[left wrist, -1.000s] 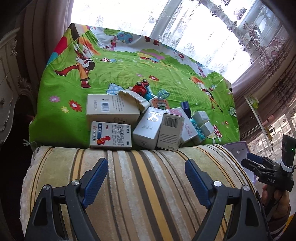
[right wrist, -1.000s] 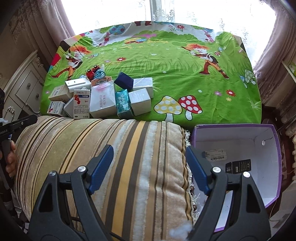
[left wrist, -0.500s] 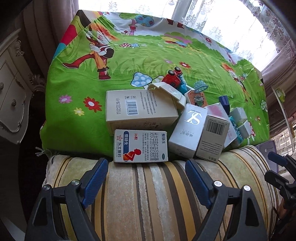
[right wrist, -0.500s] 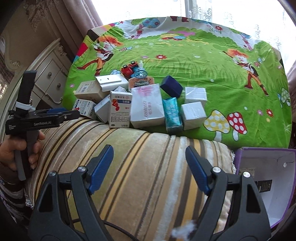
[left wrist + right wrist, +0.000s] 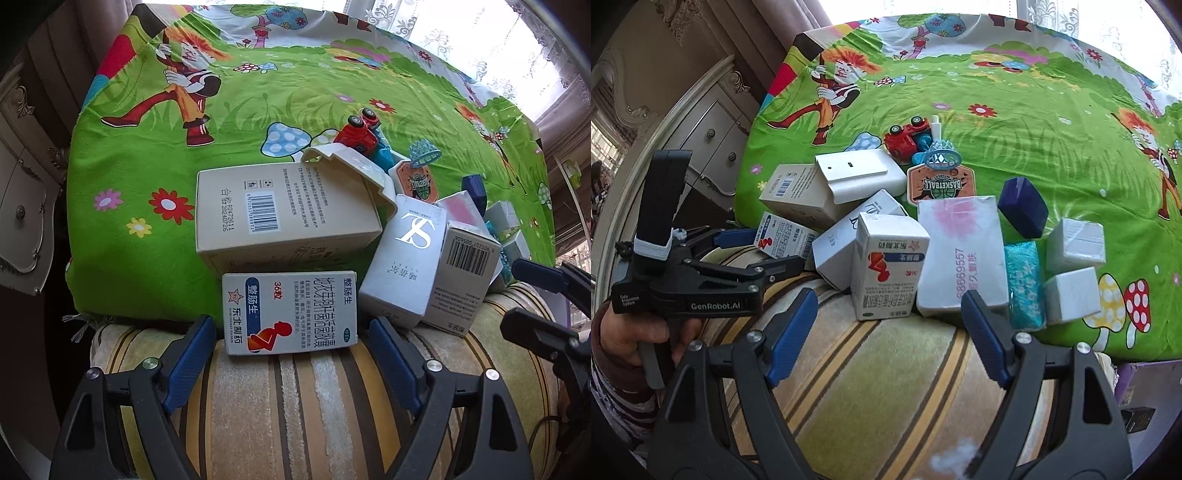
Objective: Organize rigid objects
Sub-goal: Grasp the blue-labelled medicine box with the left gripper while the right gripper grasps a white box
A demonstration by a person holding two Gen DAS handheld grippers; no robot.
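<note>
Several boxes lie heaped at the near edge of a green cartoon cloth (image 5: 155, 258). A flat medicine box with a red figure (image 5: 290, 314) shows between the pads of my open left gripper (image 5: 290, 325), with a gap on each side. Behind it lie a cream barcode box (image 5: 280, 214) and a silver box (image 5: 402, 258). My open right gripper (image 5: 888, 299) hovers over the striped cushion (image 5: 886, 369), just short of an upright medicine box (image 5: 890, 266) and a white box with pink print (image 5: 960, 254). Neither gripper holds anything.
A red toy car (image 5: 907, 138) and a basketball hoop toy (image 5: 942, 177) sit behind the pile. A dark blue box (image 5: 1023, 210), a teal pack (image 5: 1023, 284) and two small white boxes (image 5: 1075, 240) lie to the right. A purple box (image 5: 1145, 384) is at the lower right, a dresser (image 5: 713, 136) on the left.
Both grippers have come closer to the pile and tipped downward. The right one has swung left, so the purple box has slid almost out of its view. Both stay open.
</note>
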